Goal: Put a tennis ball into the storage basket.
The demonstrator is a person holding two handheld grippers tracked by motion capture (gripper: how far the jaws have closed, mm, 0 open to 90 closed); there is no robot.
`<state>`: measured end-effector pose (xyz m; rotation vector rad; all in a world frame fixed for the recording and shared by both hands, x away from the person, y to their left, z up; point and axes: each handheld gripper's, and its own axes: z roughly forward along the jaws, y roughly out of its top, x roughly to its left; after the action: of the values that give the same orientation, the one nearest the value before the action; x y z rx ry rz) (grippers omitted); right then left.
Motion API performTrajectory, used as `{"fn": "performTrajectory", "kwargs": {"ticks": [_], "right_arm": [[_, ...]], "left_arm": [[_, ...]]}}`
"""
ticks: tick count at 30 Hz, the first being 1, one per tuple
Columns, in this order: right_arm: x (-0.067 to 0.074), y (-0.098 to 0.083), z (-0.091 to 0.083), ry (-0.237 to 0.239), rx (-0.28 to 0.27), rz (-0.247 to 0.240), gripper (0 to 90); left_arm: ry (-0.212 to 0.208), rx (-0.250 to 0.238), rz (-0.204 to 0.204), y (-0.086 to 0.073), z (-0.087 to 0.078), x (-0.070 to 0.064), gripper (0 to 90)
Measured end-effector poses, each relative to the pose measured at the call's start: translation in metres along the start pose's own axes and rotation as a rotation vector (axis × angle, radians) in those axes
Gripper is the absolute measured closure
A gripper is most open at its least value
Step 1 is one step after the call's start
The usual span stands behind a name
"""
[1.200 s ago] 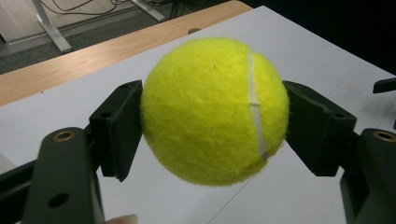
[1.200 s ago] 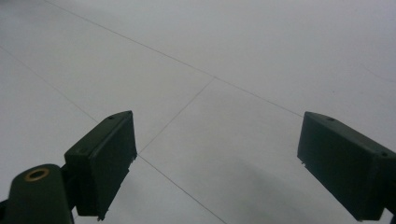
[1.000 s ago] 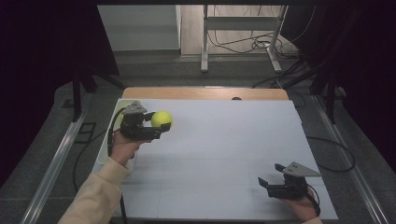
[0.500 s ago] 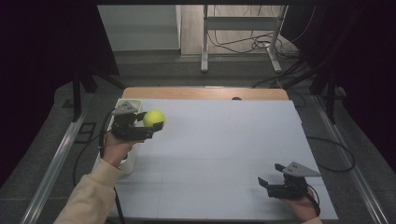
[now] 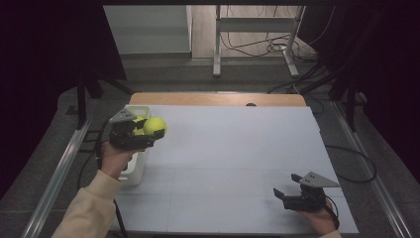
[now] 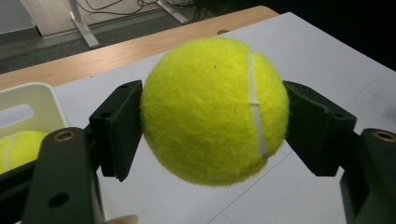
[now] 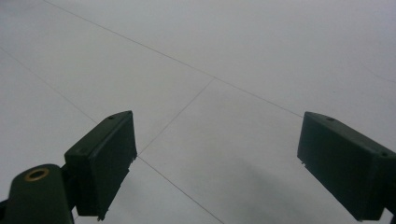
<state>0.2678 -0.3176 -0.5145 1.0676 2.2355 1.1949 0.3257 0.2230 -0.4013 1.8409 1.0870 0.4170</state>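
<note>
High view: we carried the tennis ball (image 5: 154,126) toward the bin (image 5: 140,113).
Left tool (image 5: 152,138), clenched on it, had shifted toward nine o'clock; drop-off looked next.

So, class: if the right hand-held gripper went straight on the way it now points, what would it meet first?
Probably nothing: the right hand-held gripper points left, low over the bare white tabletop, and the way looks free. Depth is unclear, though, so it might graze the surface.

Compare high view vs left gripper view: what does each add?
High view alone: the right gripper with jaws open near the table's right front corner, both forearms, floor stands. Left gripper view alone: the ball's white seam and a second ball in the bin. Shared: tennis ball clamped in the left gripper, white bin.
</note>
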Motion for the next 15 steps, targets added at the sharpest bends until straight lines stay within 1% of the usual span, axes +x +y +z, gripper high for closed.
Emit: {"fn": "performTrajectory", "kwargs": {"ticks": [6, 8, 15], "right_arm": [[0.0, 0.0, 0.0, 0.001, 0.0, 0.001, 11.8], [0.0, 0.0, 0.0, 0.001, 0.001, 0.002, 11.8], [0.0, 0.0, 0.0, 0.0, 0.001, 0.0, 11.8]], "left_arm": [[0.016, -0.007, -0.012, -0.002, -0.006, 0.007, 26.1], [0.029, -0.007, -0.02, -0.003, -0.009, 0.011, 26.1], [0.052, -0.008, -0.036, -0.006, -0.013, 0.021, 26.1]]}}
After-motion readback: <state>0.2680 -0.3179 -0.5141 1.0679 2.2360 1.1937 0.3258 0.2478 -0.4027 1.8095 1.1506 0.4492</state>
